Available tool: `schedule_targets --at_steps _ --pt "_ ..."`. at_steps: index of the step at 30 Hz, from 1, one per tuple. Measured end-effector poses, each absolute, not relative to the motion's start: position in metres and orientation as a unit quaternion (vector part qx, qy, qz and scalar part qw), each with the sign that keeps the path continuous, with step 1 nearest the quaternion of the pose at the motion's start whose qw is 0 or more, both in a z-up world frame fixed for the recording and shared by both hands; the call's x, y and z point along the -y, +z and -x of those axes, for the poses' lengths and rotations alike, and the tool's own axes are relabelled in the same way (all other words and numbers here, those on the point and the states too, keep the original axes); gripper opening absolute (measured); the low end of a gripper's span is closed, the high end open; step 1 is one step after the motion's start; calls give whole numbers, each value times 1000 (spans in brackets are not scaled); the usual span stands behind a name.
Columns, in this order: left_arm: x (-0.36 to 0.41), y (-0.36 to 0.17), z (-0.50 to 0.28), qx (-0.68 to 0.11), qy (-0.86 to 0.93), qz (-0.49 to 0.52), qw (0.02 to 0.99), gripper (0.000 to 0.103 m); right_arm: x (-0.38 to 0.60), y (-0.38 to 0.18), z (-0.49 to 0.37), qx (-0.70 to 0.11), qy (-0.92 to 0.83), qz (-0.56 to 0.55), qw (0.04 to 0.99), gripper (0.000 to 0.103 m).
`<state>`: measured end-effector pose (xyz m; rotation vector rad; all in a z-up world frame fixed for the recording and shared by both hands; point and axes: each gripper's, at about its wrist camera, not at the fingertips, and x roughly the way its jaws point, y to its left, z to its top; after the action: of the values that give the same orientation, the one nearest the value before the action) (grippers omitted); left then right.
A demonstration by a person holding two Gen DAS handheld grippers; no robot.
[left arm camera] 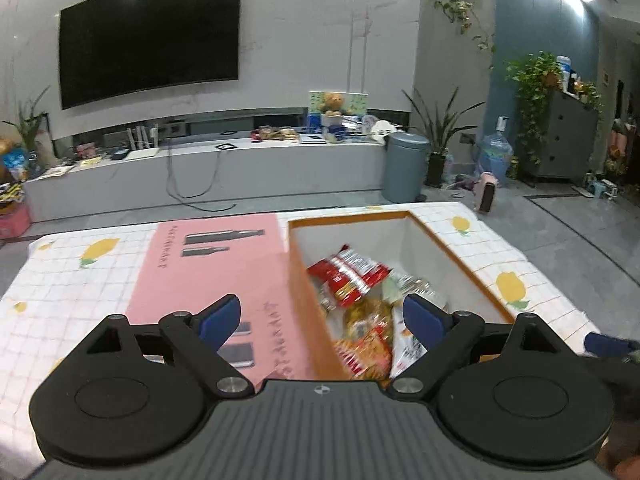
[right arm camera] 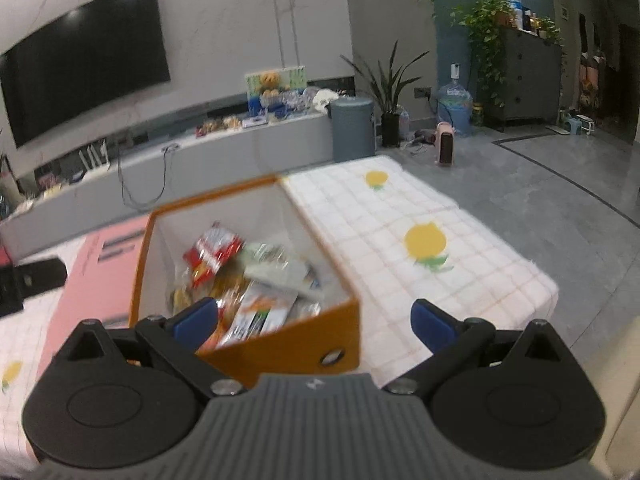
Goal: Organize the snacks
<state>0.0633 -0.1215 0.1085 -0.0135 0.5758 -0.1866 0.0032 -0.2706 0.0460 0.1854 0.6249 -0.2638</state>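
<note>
Cataloguing snacks: orange box filled, both grippers empty.

Nearest, left gripper (left arm camera: 322,322) with its blue pads (left arm camera: 222,318) spread wide, nothing between them, poised over the box's left wall; right gripper (right arm camera: 316,322) likewise spread wide and empty, straddling the box's near right corner. Next, orange box (right arm camera: 288,346), white inside, holding a loose pile of snack packets (left arm camera: 360,300): a red packet (left arm camera: 352,274) on top, yellow-orange and clear ones beneath. Pink flat carton (left arm camera: 212,268) lies touching the box's left side on the lemon-print tablecloth (right arm camera: 424,240). No stray snacks show on the cloth; collection appears largely done, perhaps only tidying or closing left. Beyond: TV bench, television.
</note>
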Motion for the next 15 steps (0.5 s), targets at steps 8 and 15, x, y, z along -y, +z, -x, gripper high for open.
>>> schedule_targets --at_steps 8,15 --pt "110 83 -54 -308 -103 11 946 103 234 31 0 -324 -104 -80 937 100" --pt "100 72 -49 -316 -98 11 944 103 219 22 -2 -335 -111 -67 933 99"
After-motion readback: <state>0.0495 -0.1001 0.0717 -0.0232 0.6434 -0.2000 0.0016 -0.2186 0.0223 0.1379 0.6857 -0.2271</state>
